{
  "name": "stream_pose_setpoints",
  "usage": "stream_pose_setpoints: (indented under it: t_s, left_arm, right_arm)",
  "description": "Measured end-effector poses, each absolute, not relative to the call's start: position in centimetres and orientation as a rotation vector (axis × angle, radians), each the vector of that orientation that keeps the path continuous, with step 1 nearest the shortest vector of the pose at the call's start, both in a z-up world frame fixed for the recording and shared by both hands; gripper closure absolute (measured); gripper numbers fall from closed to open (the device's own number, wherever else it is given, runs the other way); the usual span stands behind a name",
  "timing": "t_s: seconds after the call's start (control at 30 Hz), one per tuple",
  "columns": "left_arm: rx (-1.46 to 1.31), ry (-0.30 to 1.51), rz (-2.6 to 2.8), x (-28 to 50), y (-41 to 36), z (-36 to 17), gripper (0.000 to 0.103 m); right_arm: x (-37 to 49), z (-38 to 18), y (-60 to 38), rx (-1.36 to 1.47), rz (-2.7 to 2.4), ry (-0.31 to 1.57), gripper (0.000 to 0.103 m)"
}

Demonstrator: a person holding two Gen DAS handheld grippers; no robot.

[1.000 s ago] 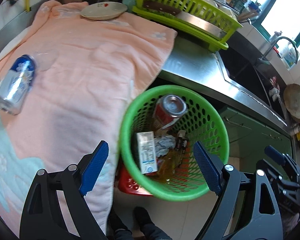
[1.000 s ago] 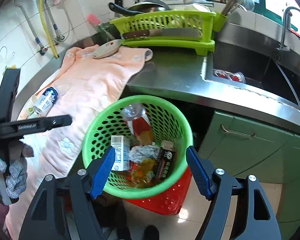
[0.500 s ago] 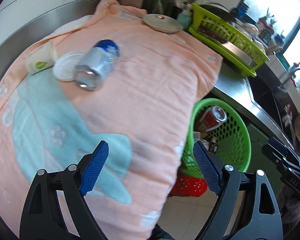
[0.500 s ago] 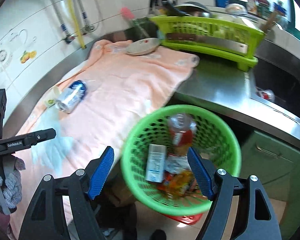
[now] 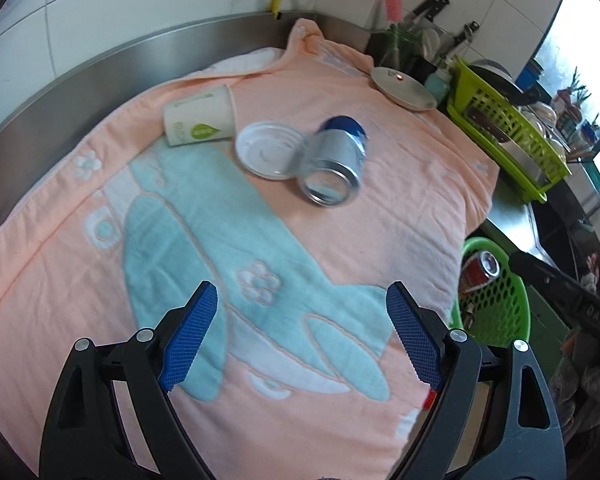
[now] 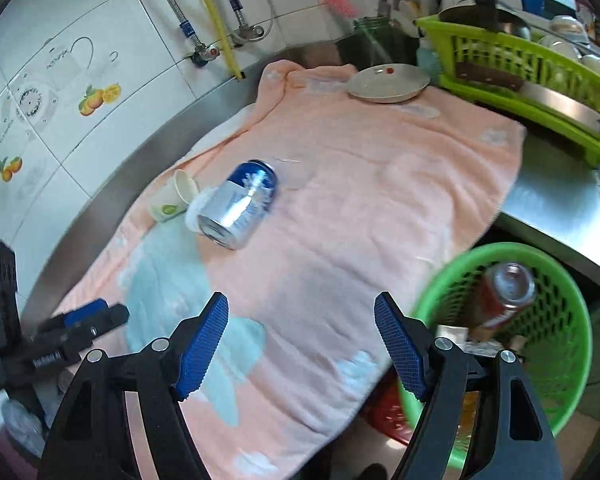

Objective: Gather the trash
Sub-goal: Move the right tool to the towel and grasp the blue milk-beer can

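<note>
A blue and silver can [image 5: 334, 160] lies on its side on the pink towel [image 5: 380, 208], next to a white lid [image 5: 266, 150] and a tipped paper cup [image 5: 200, 116]. The can [image 6: 240, 204], the cup [image 6: 174, 196] and the towel [image 6: 360, 184] also show in the right wrist view. A green basket [image 6: 556, 320] holding a red can [image 6: 504, 296] and other trash stands off the counter's edge, low right; it also shows in the left wrist view [image 5: 496, 300]. My left gripper [image 5: 300, 332] is open and empty over the towel. My right gripper [image 6: 300, 340] is open and empty, between can and basket.
A plate [image 6: 388, 82] sits at the towel's far end. A green dish rack [image 6: 532, 76] with a cleaver stands on the steel counter [image 6: 556, 200] at right. Knives and pipes line the tiled wall. A red basket [image 6: 384, 412] sits under the green one.
Both grippers have swung left, away from the green basket and over the towel. The can, lid and cup have come toward the centre of both views. Both stay open.
</note>
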State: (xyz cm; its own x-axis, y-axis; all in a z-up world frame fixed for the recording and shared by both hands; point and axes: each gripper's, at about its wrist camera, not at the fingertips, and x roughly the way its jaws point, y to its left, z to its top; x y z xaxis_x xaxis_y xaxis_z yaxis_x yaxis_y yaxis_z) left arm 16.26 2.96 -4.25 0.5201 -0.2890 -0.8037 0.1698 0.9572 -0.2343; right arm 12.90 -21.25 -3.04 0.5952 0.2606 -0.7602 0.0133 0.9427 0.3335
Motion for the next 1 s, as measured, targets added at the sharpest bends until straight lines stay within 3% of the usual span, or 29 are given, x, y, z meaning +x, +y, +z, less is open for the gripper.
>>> stream_pose_setpoints:
  t_s: [0.43, 1.0]
  left_arm:
    - [-0.204, 0.979, -0.228, 17.7, 7.8, -5.0, 0.018]
    - [-0.196, 0.966, -0.076, 20.1, 10.3, -4.6, 0.018]
  right_arm:
    - [22.4, -3.8, -14.7, 0.414, 0.199, 1.0, 0.03]
    - [33.7, -10.7, -14.4, 0.585, 0.206, 1.202, 0.03]
